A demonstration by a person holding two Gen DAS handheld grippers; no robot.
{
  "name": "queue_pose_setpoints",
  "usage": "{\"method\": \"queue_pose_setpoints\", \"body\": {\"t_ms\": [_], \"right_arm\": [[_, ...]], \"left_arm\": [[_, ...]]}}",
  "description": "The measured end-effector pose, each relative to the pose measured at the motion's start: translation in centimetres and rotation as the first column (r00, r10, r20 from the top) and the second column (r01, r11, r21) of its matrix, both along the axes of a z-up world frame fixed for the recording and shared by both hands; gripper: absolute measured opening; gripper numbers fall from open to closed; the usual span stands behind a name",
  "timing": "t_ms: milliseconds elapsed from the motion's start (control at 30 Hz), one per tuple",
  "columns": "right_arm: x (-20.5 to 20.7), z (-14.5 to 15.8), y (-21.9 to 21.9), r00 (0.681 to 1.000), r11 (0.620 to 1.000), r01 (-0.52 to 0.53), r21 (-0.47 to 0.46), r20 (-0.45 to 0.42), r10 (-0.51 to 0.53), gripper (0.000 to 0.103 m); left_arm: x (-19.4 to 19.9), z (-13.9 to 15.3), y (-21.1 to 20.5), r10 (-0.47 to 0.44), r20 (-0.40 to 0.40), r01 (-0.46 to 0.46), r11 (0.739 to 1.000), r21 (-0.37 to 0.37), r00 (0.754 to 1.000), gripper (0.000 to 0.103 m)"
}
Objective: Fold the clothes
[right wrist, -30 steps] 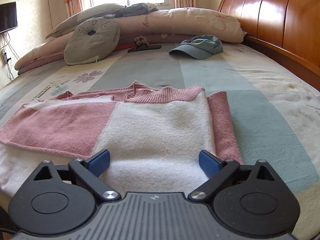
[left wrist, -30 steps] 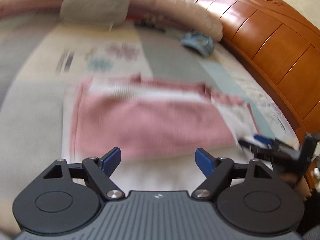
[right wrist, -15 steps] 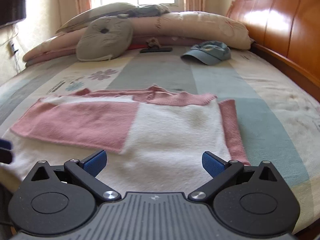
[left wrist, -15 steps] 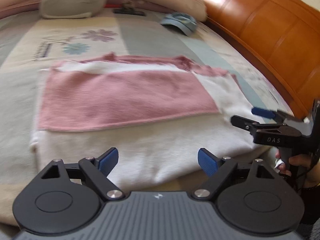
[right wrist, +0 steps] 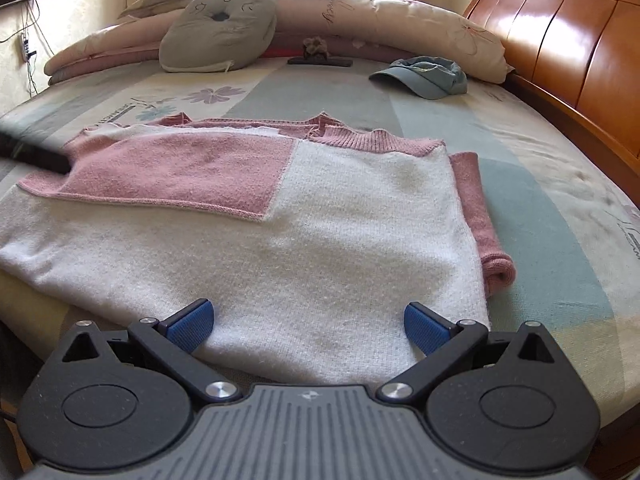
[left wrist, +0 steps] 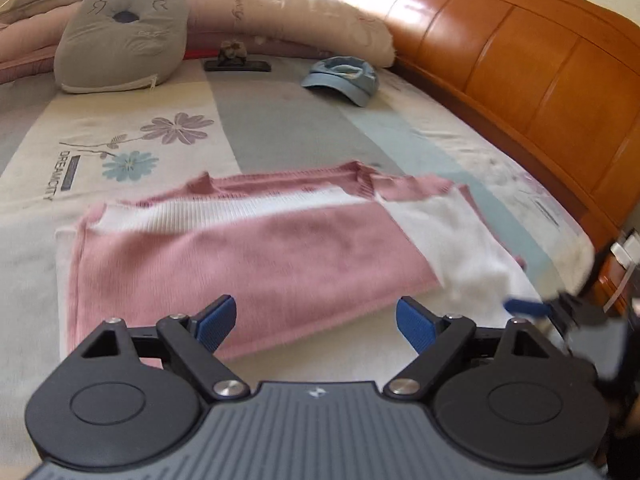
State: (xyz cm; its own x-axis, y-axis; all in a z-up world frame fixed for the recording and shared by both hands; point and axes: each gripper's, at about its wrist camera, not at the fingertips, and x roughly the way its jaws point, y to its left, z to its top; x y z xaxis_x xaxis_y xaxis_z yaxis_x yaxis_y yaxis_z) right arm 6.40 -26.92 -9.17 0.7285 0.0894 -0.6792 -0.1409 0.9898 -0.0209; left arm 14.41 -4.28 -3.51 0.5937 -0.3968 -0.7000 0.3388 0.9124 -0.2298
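A pink and white knitted sweater [left wrist: 248, 264] lies flat on the bed, with one pink sleeve folded across its white body [right wrist: 320, 232]. My left gripper [left wrist: 316, 316] is open just above the near edge of the folded pink sleeve, with nothing between its fingers. Over the white hem at the near right corner, my right gripper [right wrist: 308, 320] also stands open and holds nothing. A blue fingertip [left wrist: 524, 307] of the right gripper shows at the right edge of the left wrist view. One dark finger [right wrist: 36, 152] of the left gripper crosses the left edge of the right wrist view.
A blue cap [right wrist: 424, 76] lies on the bedsheet beyond the sweater, near the wooden headboard [left wrist: 520, 60]. A grey cushion [left wrist: 120, 40], rolled quilts and a dark flat object [left wrist: 236, 65] line the far side. The bed's near edge runs just under both grippers.
The left gripper has swung round and moved in over the folded pink sleeve. The right gripper has shifted sideways along the white hem. The sweater lies as before.
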Motion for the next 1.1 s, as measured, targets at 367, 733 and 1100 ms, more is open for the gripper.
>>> {"method": "queue_pose_setpoints", "body": {"t_ms": [367,733,1100], "right_arm": [[-0.3,-0.2,0.0,1.0,1.0,0.008,0.01,0.009,-0.008,0.103],[-0.1,0.0,0.1,1.0,1.0,0.005,0.003,0.003,-0.005,0.103],[3.7,5.0,0.2,0.992,0.988,-0.066,0.142,0.112,0.05,0.103]], "left_arm": [[2.5,-2.6,0.1,0.052,-0.049,-0.051,0.998,0.025,0.997,0.087],[3.4,-3.0,0.5,0.117,-0.058,-0.115,0.992,0.045,0.991,0.087],[4.0,-1.4,0.8,0.092,-0.027,-0.093,0.995,-0.045,0.995,0.087]]}}
